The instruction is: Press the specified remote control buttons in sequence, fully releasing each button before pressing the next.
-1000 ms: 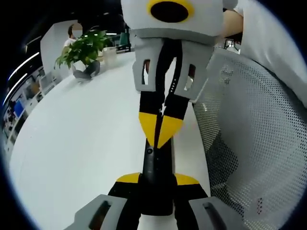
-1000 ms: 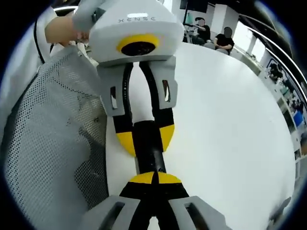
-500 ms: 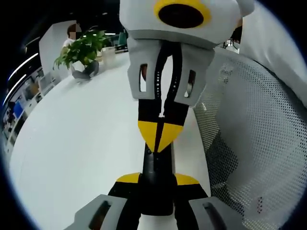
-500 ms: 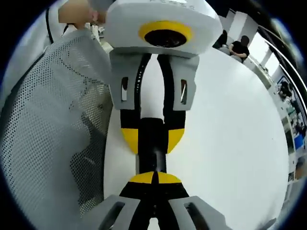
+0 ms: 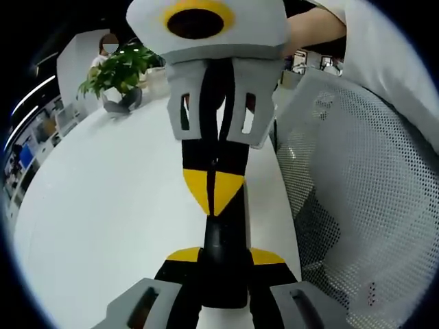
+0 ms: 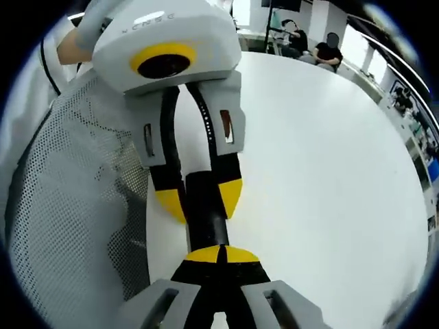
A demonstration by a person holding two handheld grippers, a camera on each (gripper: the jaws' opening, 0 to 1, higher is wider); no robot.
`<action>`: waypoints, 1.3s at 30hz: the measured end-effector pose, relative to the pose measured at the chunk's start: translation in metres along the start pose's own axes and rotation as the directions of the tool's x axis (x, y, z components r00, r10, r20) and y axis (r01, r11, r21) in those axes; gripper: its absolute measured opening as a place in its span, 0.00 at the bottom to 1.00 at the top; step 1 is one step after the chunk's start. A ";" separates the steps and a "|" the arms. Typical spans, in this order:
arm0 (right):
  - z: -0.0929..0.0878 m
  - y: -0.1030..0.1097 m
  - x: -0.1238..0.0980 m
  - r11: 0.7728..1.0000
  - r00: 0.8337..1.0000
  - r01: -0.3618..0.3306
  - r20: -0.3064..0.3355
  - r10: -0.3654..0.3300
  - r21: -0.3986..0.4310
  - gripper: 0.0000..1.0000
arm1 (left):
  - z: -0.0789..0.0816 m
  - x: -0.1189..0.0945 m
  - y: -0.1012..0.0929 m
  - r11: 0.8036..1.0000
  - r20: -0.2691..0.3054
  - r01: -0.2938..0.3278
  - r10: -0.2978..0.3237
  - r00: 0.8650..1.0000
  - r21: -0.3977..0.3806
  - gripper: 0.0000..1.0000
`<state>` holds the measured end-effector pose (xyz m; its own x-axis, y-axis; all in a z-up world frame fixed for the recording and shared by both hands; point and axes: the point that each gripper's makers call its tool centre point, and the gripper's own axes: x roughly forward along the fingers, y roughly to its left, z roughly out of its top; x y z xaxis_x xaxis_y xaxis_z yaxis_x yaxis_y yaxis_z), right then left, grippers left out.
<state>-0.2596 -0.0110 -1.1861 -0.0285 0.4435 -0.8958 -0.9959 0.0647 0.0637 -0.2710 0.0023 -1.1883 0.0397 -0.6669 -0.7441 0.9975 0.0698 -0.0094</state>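
In the left gripper view, a potted plant (image 5: 118, 70) stands at the far left edge of the white counter (image 5: 103, 205), and a grey mesh chair back (image 5: 357, 205) lies to the right of it. The left gripper (image 5: 223, 255) has its fingers clamped on the near end of a black remote control (image 5: 223, 240), which it holds above the counter. The right gripper (image 5: 213, 190) comes in from the top of that view, its yellow-tipped fingers drawn together and resting on the remote's upper face. In the right gripper view, the remote runs between the two grippers: the left gripper's fingers (image 6: 230, 195) straddle its far end, while the right gripper's closed tips (image 6: 220, 255) meet its near end.
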 end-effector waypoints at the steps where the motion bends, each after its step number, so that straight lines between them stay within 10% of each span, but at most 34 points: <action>1: 0.000 -0.002 0.000 1.000 1.000 0.001 -0.010 -0.001 -0.014 0.00 | 0.000 0.000 0.000 1.000 0.001 0.000 0.000 1.000 0.000 0.24; 15: 0.000 -0.003 0.001 0.996 0.993 -0.044 -0.102 0.053 0.082 0.00 | 0.001 0.001 0.001 1.000 0.003 0.002 -0.002 1.000 -0.001 0.24; 22: 0.000 -0.004 -0.003 0.992 0.999 -0.046 0.008 0.045 0.120 0.00 | 0.001 0.000 0.001 1.000 0.022 0.000 0.000 1.000 -0.007 0.24; 28: 0.016 0.011 -0.006 0.999 0.998 -0.027 0.055 0.024 0.044 0.00 | 0.001 0.000 0.001 1.000 0.029 -0.001 0.002 1.000 -0.012 0.24; 39: 0.008 0.011 0.003 0.988 0.998 0.031 -0.046 -0.038 -0.150 0.00 | 0.000 0.000 0.001 1.000 0.058 0.002 -0.001 0.998 -0.028 0.24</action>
<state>-0.2699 -0.0016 -1.1847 0.0058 0.3989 -0.9170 -0.9980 -0.0561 -0.0307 -0.2696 0.0024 -1.1890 0.0423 -0.7086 -0.7043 0.9956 0.0892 -0.0299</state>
